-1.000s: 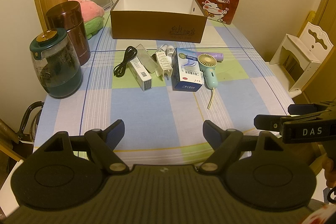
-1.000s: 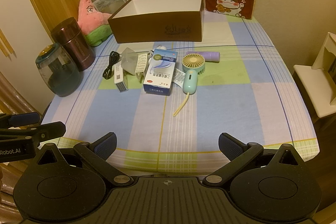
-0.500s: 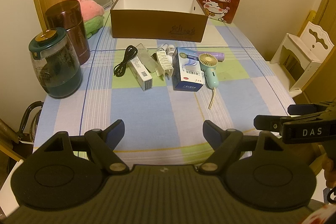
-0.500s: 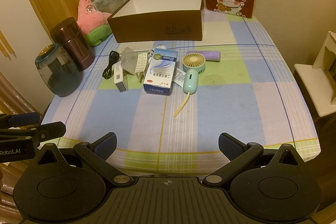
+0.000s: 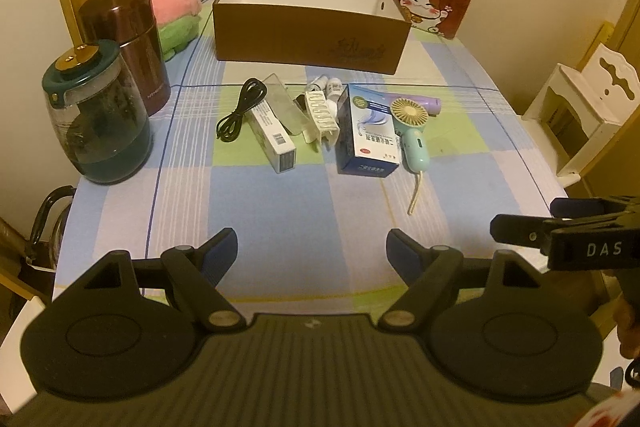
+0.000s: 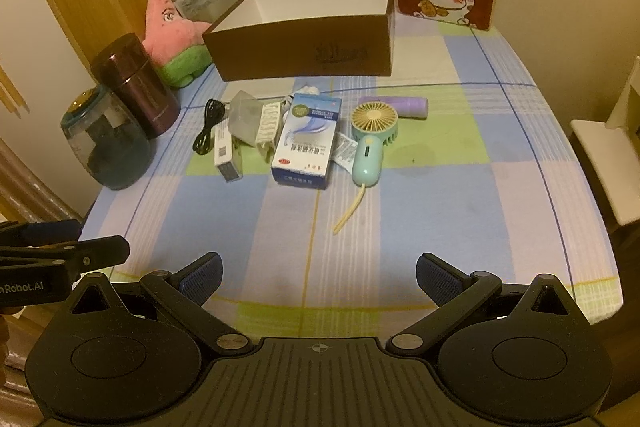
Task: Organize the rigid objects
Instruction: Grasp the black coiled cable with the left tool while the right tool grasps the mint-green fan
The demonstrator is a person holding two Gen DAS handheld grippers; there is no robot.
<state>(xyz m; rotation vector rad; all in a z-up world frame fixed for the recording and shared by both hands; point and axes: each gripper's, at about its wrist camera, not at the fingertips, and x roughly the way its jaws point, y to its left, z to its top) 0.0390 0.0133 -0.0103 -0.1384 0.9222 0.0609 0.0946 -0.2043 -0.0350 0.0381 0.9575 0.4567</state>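
A checked table (image 6: 440, 195) fills mid-frame. A brown box (image 6: 304, 55), open-topped, is seen upper centre. Below it, at centre, a blue-white carton (image 6: 306, 143), a mint handheld fan (image 6: 370, 143) and a black cable (image 6: 208, 127) are clustered. The left gripper (image 5: 312, 251) and right gripper (image 6: 318, 273) are held spread wide, empty, at the bottom.

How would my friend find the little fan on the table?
Start at the big brown box at the back of the checked table. In the row of small things before it, the fan lies at the right end: mint green, round yellow face, beside a blue-and-white carton.
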